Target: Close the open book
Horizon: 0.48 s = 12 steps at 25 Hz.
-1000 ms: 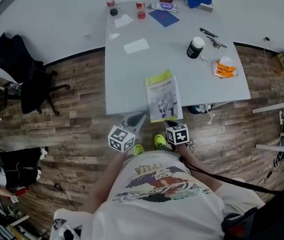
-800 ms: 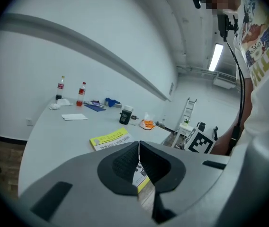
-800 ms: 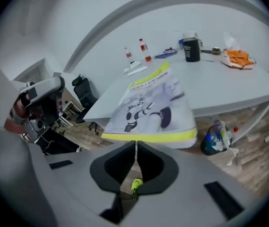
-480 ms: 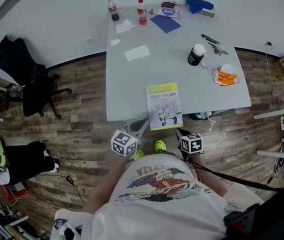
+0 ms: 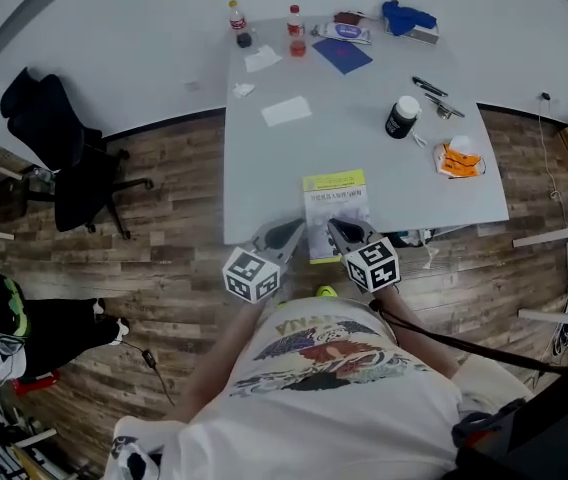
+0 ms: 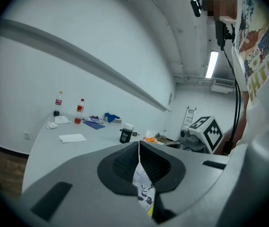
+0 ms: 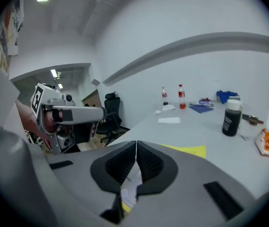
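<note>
The book (image 5: 335,208) lies closed on the grey table (image 5: 264,183) at its near edge, with a yellow band and a drawing on the cover. My left gripper (image 5: 289,234) is over the edge just left of the book's near corner, jaws shut with nothing gripped. My right gripper (image 5: 347,231) hovers over the book's near end, also shut and empty. In the left gripper view the pads (image 6: 125,162) meet at the left gripper's tip (image 6: 138,143), and a strip of the book (image 6: 144,190) shows below them. In the right gripper view, the book's yellow band (image 7: 191,150) lies just beyond the right gripper's tip (image 7: 136,142).
Further back on the table stand a dark jar (image 5: 400,118), an orange packet (image 5: 459,160), pens (image 5: 432,88), a white sheet (image 5: 286,111), two bottles (image 5: 236,15), a blue folder (image 5: 342,54) and a blue cloth (image 5: 409,16). A black office chair (image 5: 59,148) stands left of the table.
Both grippers have risen from below the table's edge to the book's near end, the right one further. The book has stayed closed and in place.
</note>
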### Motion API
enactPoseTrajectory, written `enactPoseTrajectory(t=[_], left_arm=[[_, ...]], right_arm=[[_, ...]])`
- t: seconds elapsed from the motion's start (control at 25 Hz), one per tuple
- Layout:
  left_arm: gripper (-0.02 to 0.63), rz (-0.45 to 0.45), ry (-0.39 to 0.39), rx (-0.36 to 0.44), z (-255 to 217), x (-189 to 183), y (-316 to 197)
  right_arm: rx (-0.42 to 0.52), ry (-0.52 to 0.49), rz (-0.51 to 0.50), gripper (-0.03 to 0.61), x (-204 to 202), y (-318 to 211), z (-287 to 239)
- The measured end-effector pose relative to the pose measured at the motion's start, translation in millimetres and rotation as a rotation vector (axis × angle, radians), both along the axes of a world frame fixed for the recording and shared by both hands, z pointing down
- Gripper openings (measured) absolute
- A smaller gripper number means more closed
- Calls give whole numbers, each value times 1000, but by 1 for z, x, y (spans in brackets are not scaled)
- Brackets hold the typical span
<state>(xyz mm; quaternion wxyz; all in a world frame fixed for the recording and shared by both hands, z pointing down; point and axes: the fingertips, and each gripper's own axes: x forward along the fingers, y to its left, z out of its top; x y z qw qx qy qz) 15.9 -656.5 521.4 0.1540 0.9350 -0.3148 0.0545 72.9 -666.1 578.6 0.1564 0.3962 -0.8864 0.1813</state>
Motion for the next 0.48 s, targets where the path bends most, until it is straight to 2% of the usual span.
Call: enactPoseTrajectory(t=[0.12,0.24,0.48], left_arm=[[14,-2,5,25,-9,-1,-4],[14,11,-2,32,-9,2,-6],[14,12,-7,32,-5,10,-12]], right_arm=[[55,-6,-62,23,-25,-5,-20],[59,6,-109,23,-37,-3,-20],[29,-15,-53,23,-16,-15,-16]])
